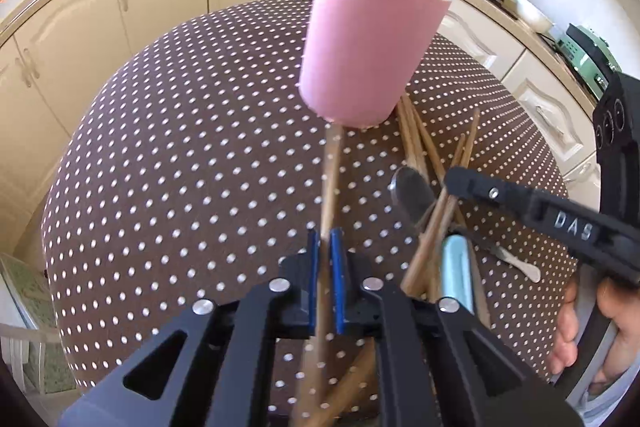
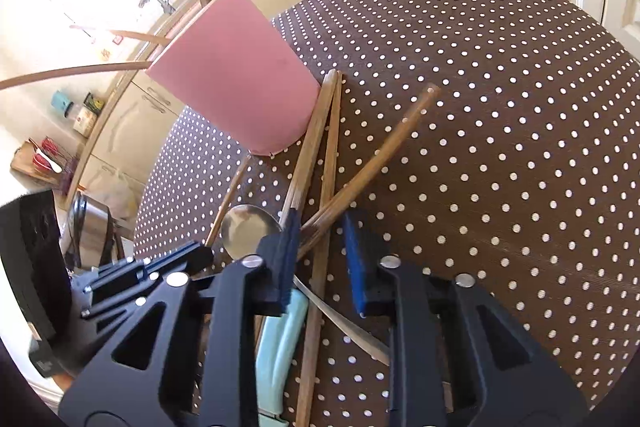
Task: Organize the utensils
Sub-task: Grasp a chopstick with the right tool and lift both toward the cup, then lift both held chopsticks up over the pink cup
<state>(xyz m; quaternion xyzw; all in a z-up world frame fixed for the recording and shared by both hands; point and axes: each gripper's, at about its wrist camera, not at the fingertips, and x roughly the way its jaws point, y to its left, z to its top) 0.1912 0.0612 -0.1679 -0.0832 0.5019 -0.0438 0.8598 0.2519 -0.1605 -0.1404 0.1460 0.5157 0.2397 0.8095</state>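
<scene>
The left claw point(image 1: 325, 255) pinches one chopstick point(image 1: 331, 179); tilting it carelessly could topple the pink cup point(image 1: 372, 43). The right claw point(image 2: 320, 259) hangs open over the loose pile point(image 2: 320, 163), which could scatter across the tabletop point(image 2: 500, 107).

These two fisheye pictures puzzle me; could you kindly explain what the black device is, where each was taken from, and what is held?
A person holds two handheld grippers, each with a camera looking along its jaws. In the left view, the left gripper is shut on one chopstick, pointing towards the pink cup, which already holds several sticks. In the right view, the right gripper is open over the loose chopsticks, a spoon and a pale-blue-handled utensil on the dotted tablecloth.
</scene>
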